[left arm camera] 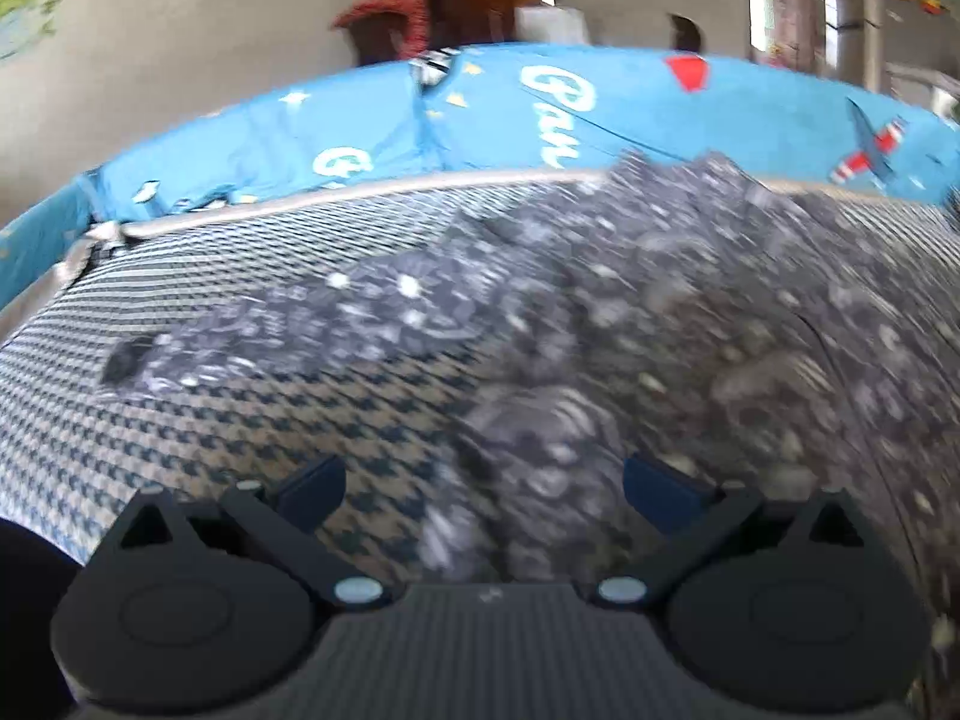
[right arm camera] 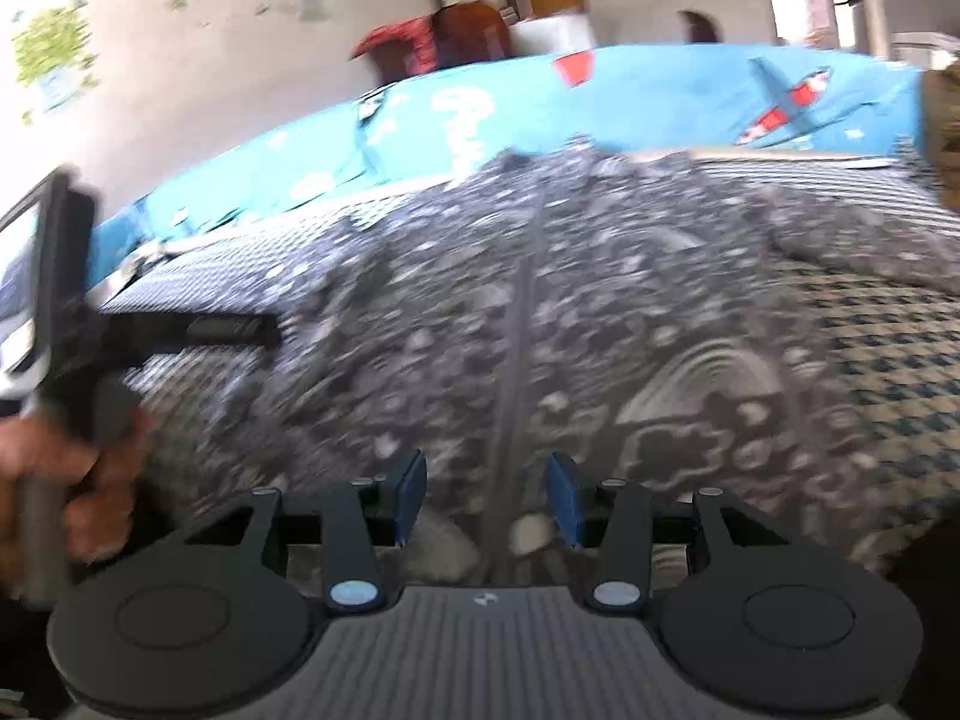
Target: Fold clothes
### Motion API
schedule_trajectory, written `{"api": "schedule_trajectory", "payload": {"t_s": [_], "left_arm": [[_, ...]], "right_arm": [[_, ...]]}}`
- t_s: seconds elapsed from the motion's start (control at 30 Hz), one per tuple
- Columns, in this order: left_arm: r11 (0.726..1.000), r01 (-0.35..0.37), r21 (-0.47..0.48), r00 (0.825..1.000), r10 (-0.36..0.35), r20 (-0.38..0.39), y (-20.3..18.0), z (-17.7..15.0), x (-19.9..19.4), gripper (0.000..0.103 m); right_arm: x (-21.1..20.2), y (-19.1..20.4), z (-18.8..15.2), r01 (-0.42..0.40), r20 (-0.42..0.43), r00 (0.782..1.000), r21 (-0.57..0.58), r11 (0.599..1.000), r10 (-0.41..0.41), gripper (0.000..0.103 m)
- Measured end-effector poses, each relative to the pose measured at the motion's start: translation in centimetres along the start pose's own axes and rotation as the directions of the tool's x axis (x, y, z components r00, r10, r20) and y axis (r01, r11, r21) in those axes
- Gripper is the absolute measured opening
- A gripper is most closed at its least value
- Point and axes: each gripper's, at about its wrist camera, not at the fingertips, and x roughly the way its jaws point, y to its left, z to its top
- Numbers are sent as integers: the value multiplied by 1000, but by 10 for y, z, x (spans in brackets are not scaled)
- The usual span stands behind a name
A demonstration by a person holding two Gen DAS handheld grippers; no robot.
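A dark grey patterned garment [left arm camera: 630, 330] lies spread over a houndstooth-covered surface [left arm camera: 240, 420]. In the left wrist view my left gripper [left arm camera: 483, 489] is open, hovering over the garment's left edge with nothing between its blue pads. The same garment [right arm camera: 540, 312] fills the right wrist view, a long dark seam running down its middle. My right gripper [right arm camera: 486, 498] is open just above that seam, empty. The other gripper [right arm camera: 78, 312] shows at the left edge, held by a hand [right arm camera: 66, 480]. Both views are motion-blurred.
Behind the houndstooth surface [right arm camera: 870, 348] lies a bright blue printed bedsheet [left arm camera: 540, 108] with planes and lettering. A metal rail [left arm camera: 360, 192] separates them. A wall, dark furniture [right arm camera: 468, 36] and a doorway stand at the back.
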Motion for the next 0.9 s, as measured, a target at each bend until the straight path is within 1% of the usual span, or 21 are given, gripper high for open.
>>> {"api": "schedule_trajectory", "payload": {"t_s": [0.1, 0.17, 0.23, 0.33, 0.5, 0.6, 0.67, 0.8, 0.9], "left_arm": [[998, 23, 60, 999, -20, -35, -15, -6, 5, 103], [996, 6, 91, 999, -1, -51, -20, -12, 9, 103], [995, -4, 96, 998, 9, -60, -21, -14, 11, 103], [997, 5, 77, 997, 1, -81, -17, -15, 11, 103], [999, 43, -7, 990, -43, -134, -3, -16, 17, 103], [997, 59, -50, 985, -67, -157, 3, -17, 21, 103], [997, 56, -51, 986, -63, -157, 3, -18, 19, 103], [998, 45, -50, 986, -53, -156, 1, -22, 16, 103], [997, 42, -58, 985, -51, -162, 0, -23, 14, 103]], "right_arm": [[5, -11, 1, 63, -16, 998, 64, 996, -62, 45], [8, -15, 1, 72, -32, 997, 86, 994, -69, 45], [13, -15, 0, 86, -59, 995, 79, 993, -81, 45], [17, -14, -1, 97, -90, 992, 74, 993, -90, 45], [21, -21, 1, 80, -115, 991, 110, 991, -67, 45], [20, -20, 1, 79, -121, 990, 101, 992, -67, 46], [20, -18, 1, 81, -124, 990, 92, 993, -69, 47], [20, -15, 1, 70, -133, 989, 76, 995, -59, 56], [20, -13, 0, 66, -136, 989, 63, 996, -57, 57]]}}
